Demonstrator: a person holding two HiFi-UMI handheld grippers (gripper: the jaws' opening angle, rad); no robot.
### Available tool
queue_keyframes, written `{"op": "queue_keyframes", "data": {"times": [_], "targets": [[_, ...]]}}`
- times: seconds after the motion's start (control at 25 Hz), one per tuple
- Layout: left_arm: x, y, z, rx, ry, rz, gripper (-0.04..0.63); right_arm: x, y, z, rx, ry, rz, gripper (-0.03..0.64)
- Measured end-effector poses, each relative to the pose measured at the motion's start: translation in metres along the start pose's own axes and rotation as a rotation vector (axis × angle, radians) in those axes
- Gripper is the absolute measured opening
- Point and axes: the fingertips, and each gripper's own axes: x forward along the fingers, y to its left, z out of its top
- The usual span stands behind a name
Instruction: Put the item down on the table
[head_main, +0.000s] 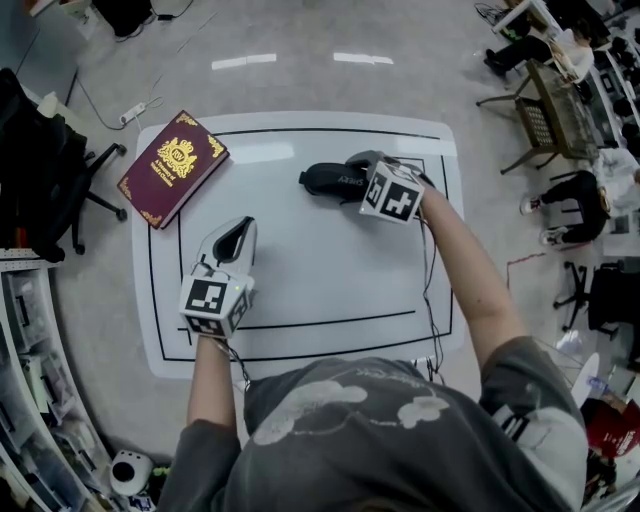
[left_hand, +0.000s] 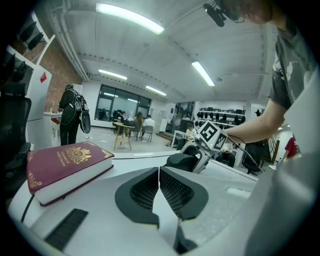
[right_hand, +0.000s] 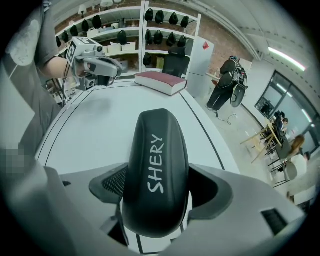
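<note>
White table (head_main: 300, 280), SHERY case (right_hand: 156, 165) in right gripper (right_hand: 159, 195)

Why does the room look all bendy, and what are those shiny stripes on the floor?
Head view: the stripes on the floor are likely glare from lamps overhead. Left gripper view: the wide lens curves the ceiling lights and darkens the corners. Right gripper view: same bending; the black case looks huge, being close.

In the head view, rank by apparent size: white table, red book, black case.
Largest: white table.
Next: red book.
Smallest: black case, though the right gripper covers one end, so it shows only in part.
</note>
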Motion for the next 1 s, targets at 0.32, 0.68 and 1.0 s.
{"op": "queue_keyframes", "data": {"times": [0.32,0.68,1.0], "targets": [[-0.011,-0.006,0.007,0.009,-0.019,0.002,0.006,-0.012,-0.005,0.005,0.005,-0.028,-0.065,0.388],[-0.03,-0.026,0.019,0.032,-0.046,-0.003,0.006,-0.05,0.003,0.012,0.076,-0.11,-0.154,0.388],[-0.057,-0.054,0.03,0.072,-0.078,0.005,0.006,-0.092,0.031,0.024,0.147,-0.233,-0.23,0.337]]}}
